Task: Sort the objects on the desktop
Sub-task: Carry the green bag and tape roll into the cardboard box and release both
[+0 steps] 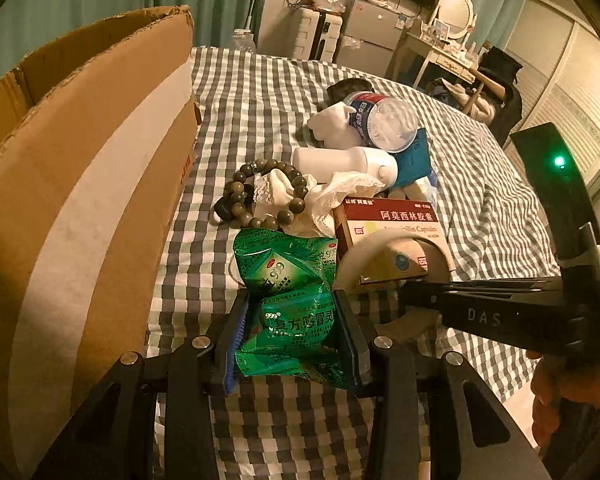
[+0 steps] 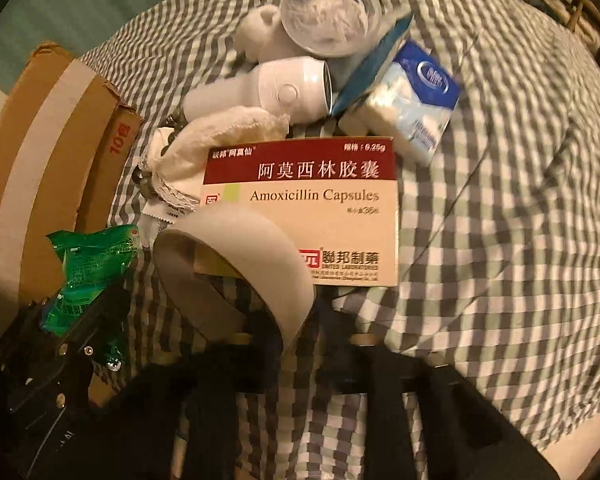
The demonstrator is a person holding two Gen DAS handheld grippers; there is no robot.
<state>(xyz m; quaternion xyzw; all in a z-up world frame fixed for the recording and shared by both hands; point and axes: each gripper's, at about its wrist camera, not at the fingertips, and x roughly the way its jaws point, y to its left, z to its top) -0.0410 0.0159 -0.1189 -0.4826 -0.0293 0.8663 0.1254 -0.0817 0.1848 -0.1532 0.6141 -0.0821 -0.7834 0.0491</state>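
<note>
My left gripper (image 1: 296, 330) is shut on a green medicine sachet pack (image 1: 288, 280), held just above the checked cloth; the pack also shows in the right wrist view (image 2: 88, 264). My right gripper (image 2: 296, 320) grips the rim of a roll of white tape (image 2: 236, 256), which lies against the amoxicillin box (image 2: 316, 208). In the left wrist view the right gripper (image 1: 412, 292) comes in from the right at the tape roll (image 1: 392, 256). Behind lie a bead bracelet (image 1: 260, 196), a white bottle (image 1: 340, 160), a clear tub (image 1: 384, 120) and a tissue pack (image 2: 416, 100).
A large open cardboard box (image 1: 80, 168) stands at the left, beside the pile. The checked cloth (image 1: 480, 184) covers the surface and stretches to the right. A lace cloth (image 2: 220, 132) lies among the items. Furniture stands at the far back.
</note>
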